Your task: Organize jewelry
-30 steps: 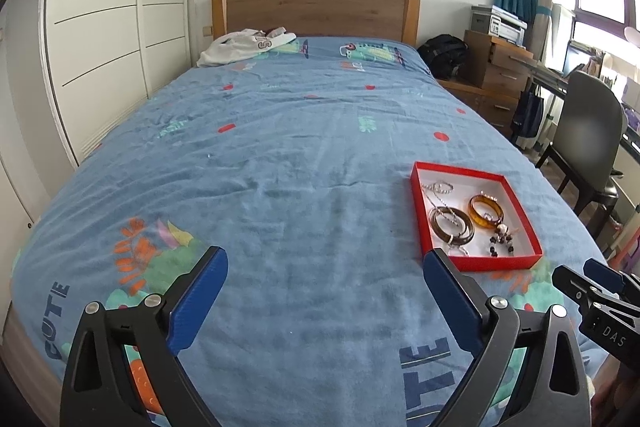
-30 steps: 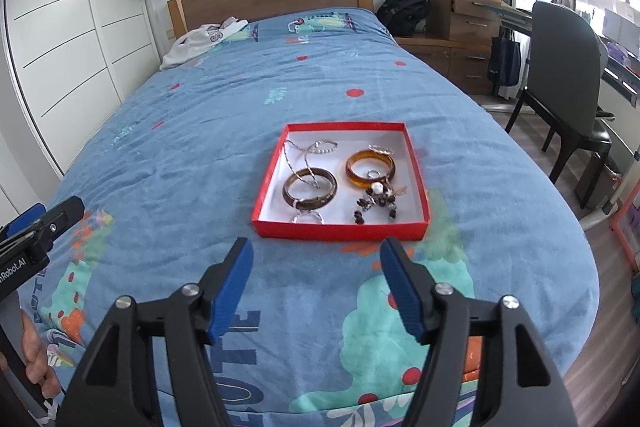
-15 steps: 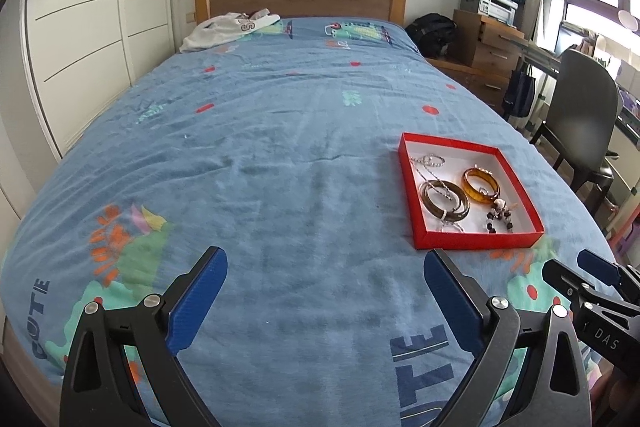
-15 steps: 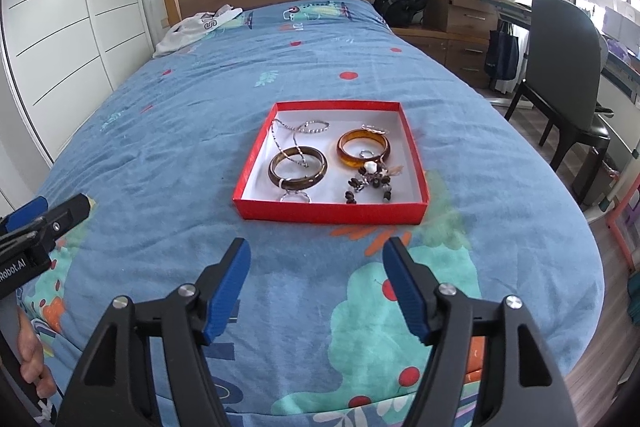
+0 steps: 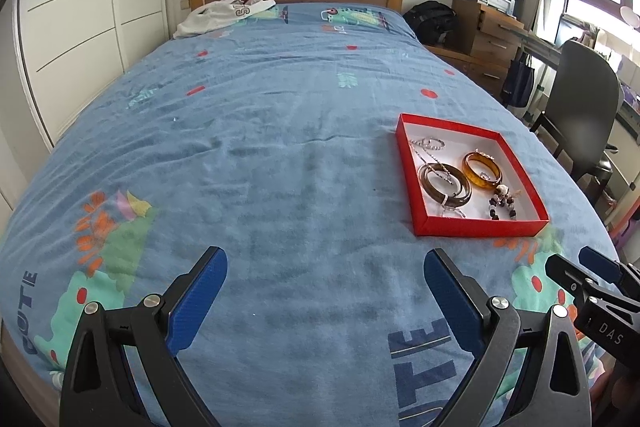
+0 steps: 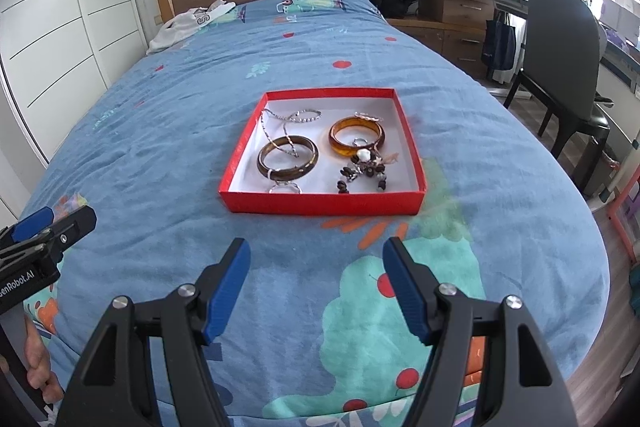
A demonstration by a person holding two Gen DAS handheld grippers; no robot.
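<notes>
Nearby, on the blue bedspread [image 6: 200,107], sat the red tray [image 6: 324,205] holding a dark bangle [image 6: 287,157], an amber bangle [image 6: 356,137], a silver chain [image 6: 292,117] and beaded pieces [image 6: 362,171]. Both the left gripper [image 5: 324,291] and right gripper [image 6: 316,285] hovered short of it, fingers spread apart and holding nothing.

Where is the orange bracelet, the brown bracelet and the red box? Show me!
orange bracelet [image 6: 338,147], right wrist view, on its front rim.
brown bracelet [image 6: 310,161], right wrist view, on its right side.
red box [image 6: 324,202], right wrist view, on its near outer wall.
</notes>
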